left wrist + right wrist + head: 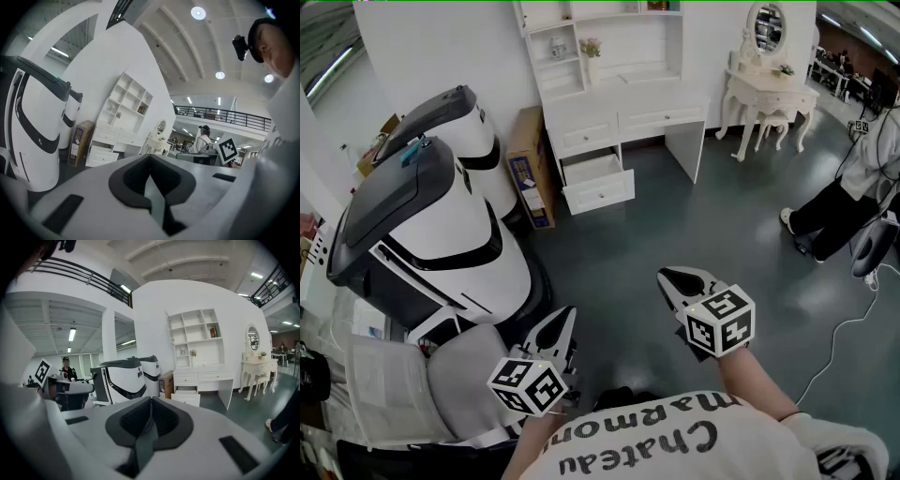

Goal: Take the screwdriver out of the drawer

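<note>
A white desk with shelves stands against the far wall. One of its left drawers is pulled open; it also shows in the left gripper view and the right gripper view. No screwdriver can be seen; the drawer's inside is too far off to make out. My left gripper is low at the left, well short of the desk, jaws shut with nothing between them. My right gripper is held to its right, also shut and empty. Both point toward the desk.
Two large white-and-black machines fill the left side. A cardboard box leans beside the desk. A white dressing table stands at the back right. A person sits at the right edge, and a white cable lies on the grey floor.
</note>
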A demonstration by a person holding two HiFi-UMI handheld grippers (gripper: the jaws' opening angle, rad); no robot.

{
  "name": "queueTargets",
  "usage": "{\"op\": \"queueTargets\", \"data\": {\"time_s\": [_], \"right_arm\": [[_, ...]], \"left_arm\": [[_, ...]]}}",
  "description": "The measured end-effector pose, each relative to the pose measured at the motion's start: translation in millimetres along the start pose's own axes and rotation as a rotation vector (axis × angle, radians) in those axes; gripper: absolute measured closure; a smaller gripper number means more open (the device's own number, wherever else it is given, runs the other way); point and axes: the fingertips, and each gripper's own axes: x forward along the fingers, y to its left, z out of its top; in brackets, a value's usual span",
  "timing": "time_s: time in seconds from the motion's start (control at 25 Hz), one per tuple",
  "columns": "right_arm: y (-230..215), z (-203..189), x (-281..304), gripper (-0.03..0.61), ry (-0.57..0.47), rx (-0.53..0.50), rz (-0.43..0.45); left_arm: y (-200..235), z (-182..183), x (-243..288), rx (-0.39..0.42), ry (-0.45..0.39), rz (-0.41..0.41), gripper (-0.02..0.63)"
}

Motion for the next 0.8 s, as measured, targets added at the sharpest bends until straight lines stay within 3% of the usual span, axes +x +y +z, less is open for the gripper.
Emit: {"op": "queueTargets", "data": {"time_s": [0.48, 0.56, 0.72, 0.8], "right_arm": [[-21, -7, -1, 0.541, 0.019, 0.004, -0.008], [-30, -12, 3, 0.541, 0.021, 0.063, 0.002], [-42, -10, 22, 0.541, -0.011, 0.311, 0.082], [-49, -10, 40, 0.541, 0.007, 0.331, 0.082]], "left_arm": [[0, -4, 15, -0.008, 0.000, 0.001, 0.591], [4, -8, 21, -0.019, 0.010, 0.003, 0.591], [21, -8, 37, -0.039, 0.020, 0.010, 0.591], [39, -6, 50, -0.047, 0.017, 0.021, 0.591]]}}
